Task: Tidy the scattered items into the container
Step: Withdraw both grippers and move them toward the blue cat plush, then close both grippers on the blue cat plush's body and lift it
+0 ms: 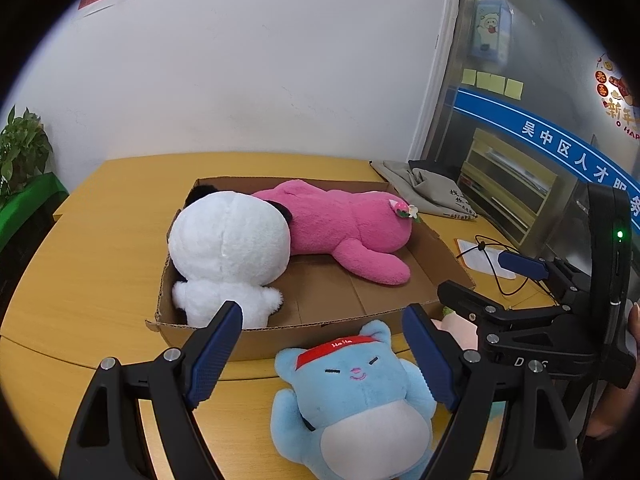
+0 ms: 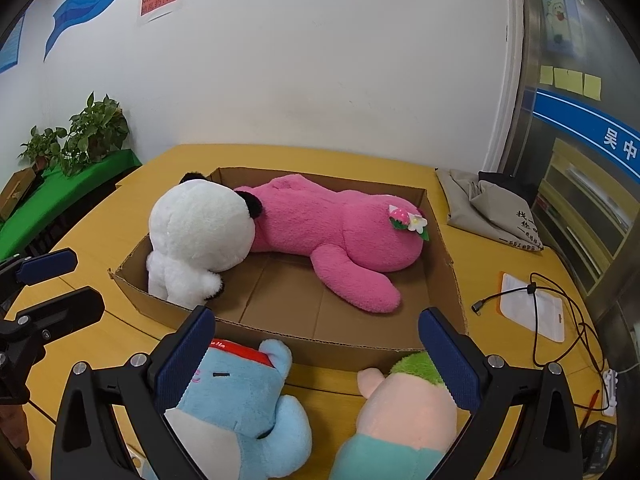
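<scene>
A shallow cardboard box (image 1: 304, 336) (image 2: 320, 344) sits on the yellow table and holds a white panda plush (image 1: 228, 248) (image 2: 200, 236) and a pink bear plush (image 1: 344, 224) (image 2: 340, 236). A blue cat plush with a red headband (image 1: 356, 396) (image 2: 236, 396) lies on the table in front of the box, between my left gripper's (image 1: 322, 356) open fingers. A peach plush with green hair (image 2: 404, 404) lies beside it, between my right gripper's (image 2: 316, 356) open fingers. The right gripper also shows in the left wrist view (image 1: 500, 280).
A grey cloth bag (image 2: 488, 208) lies at the table's back right. A black cable (image 2: 560, 308) and a white pouch (image 2: 528, 304) lie right of the box. Potted plants (image 2: 84, 136) stand on a green stand to the left. A wall is behind.
</scene>
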`<state>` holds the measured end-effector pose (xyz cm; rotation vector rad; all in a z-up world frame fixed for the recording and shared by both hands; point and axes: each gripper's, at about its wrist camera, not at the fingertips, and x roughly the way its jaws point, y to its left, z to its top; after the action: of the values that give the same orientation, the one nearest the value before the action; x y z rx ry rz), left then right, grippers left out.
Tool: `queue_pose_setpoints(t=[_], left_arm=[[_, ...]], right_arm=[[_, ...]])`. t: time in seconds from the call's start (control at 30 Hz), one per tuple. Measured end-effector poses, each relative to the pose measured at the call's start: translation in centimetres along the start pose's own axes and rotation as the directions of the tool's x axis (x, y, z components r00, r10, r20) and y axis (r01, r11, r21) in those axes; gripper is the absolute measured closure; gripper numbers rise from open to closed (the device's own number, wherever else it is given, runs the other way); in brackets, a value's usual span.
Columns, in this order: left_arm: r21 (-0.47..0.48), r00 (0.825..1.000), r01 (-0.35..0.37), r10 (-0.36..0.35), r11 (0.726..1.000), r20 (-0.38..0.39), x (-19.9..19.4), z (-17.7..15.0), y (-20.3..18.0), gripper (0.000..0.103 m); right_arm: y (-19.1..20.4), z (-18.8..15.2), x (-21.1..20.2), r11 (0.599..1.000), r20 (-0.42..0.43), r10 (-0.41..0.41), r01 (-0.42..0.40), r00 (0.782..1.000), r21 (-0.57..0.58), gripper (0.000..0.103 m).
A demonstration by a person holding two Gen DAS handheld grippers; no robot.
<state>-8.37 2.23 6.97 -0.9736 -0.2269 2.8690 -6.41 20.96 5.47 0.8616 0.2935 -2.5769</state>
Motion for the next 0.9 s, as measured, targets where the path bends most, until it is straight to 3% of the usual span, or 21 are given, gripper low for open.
queue_pose_setpoints(t=[0.37, 0.5, 0.6, 0.77, 0.9], left_arm=[[-0.012, 1.0, 0.012, -0.012, 1.0, -0.018, 0.6, -0.3, 0.4, 0.021], [-0.019, 0.998, 0.038, -0.038, 0.999, -0.051, 1.1, -0.7, 0.8, 0.021], [-0.049, 0.993, 0.077, -0.081, 0.996, -0.088, 1.8, -1.4, 1.6, 0.021], [-0.107, 0.967, 0.15, -0.168, 0.983, -0.192, 4.5, -2.8, 2.8, 0.021], [-0.126, 0.935, 0.184, -0.213, 0.975, -0.284, 7.9, -4.5, 2.8, 0.021]], right_arm=[[-0.5, -0.2, 0.1, 1.0, -0.001, 0.004, -0.004, 1.0, 0.007, 0.0], [-0.8, -0.8, -0.4, 0.999, 0.016, 0.032, -0.032, 0.999, -0.004, 0.0], [-1.4, -1.8, -1.2, 0.995, 0.032, 0.097, -0.097, 0.995, -0.002, 0.0], [-0.6, -5.6, -2.0, 0.959, -0.012, 0.282, -0.282, 0.959, -0.02, 0.0], [2.3, -9.1, -0.6, 0.95, -0.089, 0.303, -0.309, 0.949, -0.049, 0.0]])
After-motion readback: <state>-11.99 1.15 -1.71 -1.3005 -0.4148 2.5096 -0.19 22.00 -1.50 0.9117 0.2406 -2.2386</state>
